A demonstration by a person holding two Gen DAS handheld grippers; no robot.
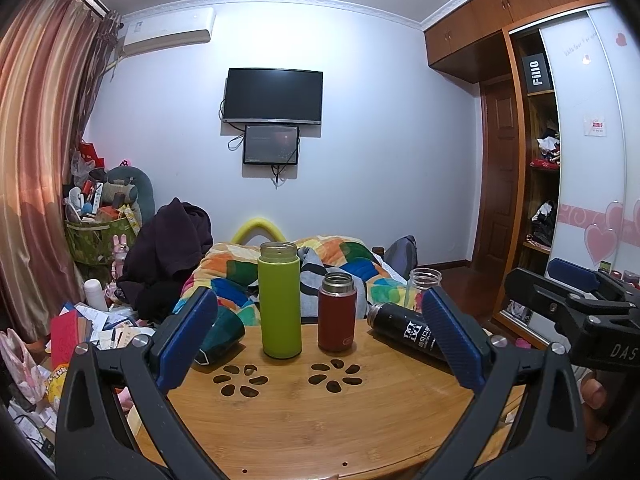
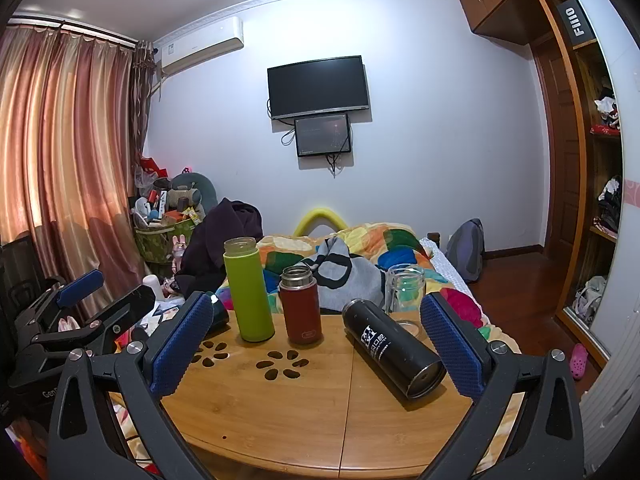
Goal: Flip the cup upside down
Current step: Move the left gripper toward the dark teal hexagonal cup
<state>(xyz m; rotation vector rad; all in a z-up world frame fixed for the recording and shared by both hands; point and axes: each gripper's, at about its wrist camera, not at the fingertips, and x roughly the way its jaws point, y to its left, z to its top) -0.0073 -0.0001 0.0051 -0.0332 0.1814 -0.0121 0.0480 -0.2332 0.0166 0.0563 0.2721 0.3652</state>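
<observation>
On the round wooden table [image 1: 320, 420] [image 2: 312, 412] stand a tall green cup [image 1: 280, 300] [image 2: 248, 290] and a shorter red cup [image 1: 337, 312] [image 2: 300, 306], both upright and open-topped. A black cup [image 1: 404, 330] [image 2: 394, 350] lies on its side. A clear glass cup [image 1: 424, 286] [image 2: 404, 290] stands at the far right edge. A dark teal cup [image 1: 222, 332] [image 2: 219, 312] lies tipped at the left. My left gripper [image 1: 320, 340] and my right gripper [image 2: 316, 344] are open and empty, in front of the cups.
A bed with a colourful quilt [image 1: 320, 264] [image 2: 380, 252] lies behind the table. Clutter and a basket [image 1: 96, 232] sit at the left by the curtain. A wardrobe [image 1: 536, 160] stands at the right. The right gripper shows in the left wrist view [image 1: 576, 292].
</observation>
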